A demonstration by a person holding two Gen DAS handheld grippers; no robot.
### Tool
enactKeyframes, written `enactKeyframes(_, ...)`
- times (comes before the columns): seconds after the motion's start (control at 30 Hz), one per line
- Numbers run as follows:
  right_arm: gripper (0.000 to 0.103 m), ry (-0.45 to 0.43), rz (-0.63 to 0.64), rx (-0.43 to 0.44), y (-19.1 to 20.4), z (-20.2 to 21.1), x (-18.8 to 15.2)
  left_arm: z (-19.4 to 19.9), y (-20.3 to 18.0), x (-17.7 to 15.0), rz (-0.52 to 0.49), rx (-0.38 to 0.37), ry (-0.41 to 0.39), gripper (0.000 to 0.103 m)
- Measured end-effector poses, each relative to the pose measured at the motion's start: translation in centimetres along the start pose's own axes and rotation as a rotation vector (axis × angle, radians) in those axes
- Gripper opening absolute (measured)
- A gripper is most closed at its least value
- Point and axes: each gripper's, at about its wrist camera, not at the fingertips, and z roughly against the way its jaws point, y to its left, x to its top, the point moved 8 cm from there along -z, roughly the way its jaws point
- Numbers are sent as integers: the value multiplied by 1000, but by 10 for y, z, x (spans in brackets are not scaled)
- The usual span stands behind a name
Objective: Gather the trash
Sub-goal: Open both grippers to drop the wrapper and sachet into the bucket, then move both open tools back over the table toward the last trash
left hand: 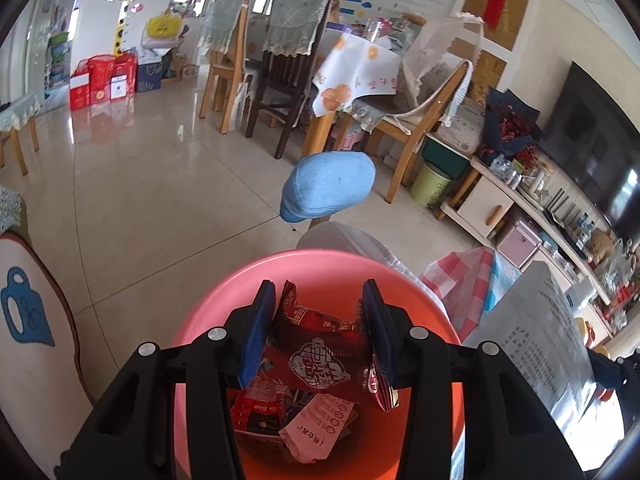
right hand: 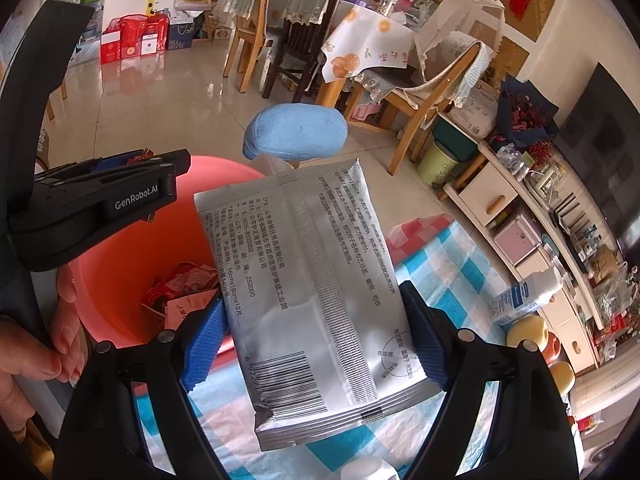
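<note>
Left gripper (left hand: pixel 320 320) hangs over the pink bin (left hand: pixel 224 304), its tongs clamped on a red snack wrapper (left hand: pixel 320 344) directly above the wrappers already inside. Right gripper (right hand: pixel 316 340) has its tongs clamped on a silver foil packet (right hand: pixel 312 280) over the checked tablecloth (right hand: pixel 448 264), the bin at nine o'clock of it.

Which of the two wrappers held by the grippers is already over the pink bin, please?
The red snack wrapper in the left gripper hangs over the pink bin. The silver packet in the right gripper is over the checked tablecloth.
</note>
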Motion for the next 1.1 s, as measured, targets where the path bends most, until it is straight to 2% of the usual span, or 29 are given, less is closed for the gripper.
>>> enactKeyframes(0.3, 82, 25, 63, 9, 29, -24, 10, -12, 26, 2, 87, 38, 25, 50)
enactKeyframes(0.33, 83, 27, 69, 10, 32, -26, 10, -12, 28, 2, 94, 37, 27, 52)
enactKeyframes(0.4, 83, 36, 80, 21, 37, -29, 10, -13, 31, 1, 109, 47, 29, 73)
enactKeyframes(0.57, 84, 38, 98, 28, 44, -31, 9, -12, 36, 3, 134, 52, 13, 83)
enactKeyframes(0.73, 85, 19, 66, 45, 40, -24, 9, -10, 35, 2, 139, 35, 6, 83)
enactKeyframes(0.8, 88, 10, 56, 17, 35, -20, 9, -10, 33, 1, 132, 28, 8, 83)
enactKeyframes(1.1, 88, -17, -16, -23, 7, -2, -1, -8, 15, 0, 93, -11, -3, 83)
